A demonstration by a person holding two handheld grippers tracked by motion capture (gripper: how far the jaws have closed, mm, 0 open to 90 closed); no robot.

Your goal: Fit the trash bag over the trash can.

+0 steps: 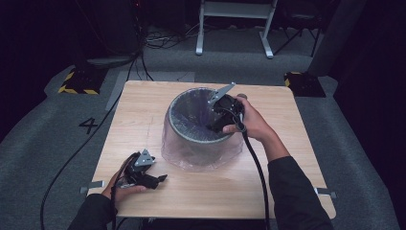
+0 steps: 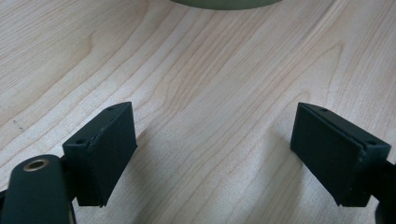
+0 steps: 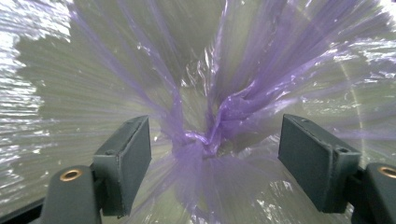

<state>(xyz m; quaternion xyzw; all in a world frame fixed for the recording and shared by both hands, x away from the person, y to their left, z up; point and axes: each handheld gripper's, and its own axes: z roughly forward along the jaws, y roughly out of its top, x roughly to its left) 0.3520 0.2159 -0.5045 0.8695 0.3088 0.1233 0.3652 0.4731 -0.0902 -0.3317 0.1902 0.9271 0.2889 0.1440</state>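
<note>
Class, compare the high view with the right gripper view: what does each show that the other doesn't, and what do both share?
High view alone: the wooden table, the bin's outside wall draped in bag film, and the left gripper resting open on the table. Right gripper view alone: the bag's gathered purple knot between the open jaws. Both: the right gripper inside the purple bag liner.

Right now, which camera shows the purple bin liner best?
The high view: the purple liner lines the bin and drapes outside. The right gripper view shows its gathered bottom up close; the left gripper view shows just the bin's base edge.
</note>
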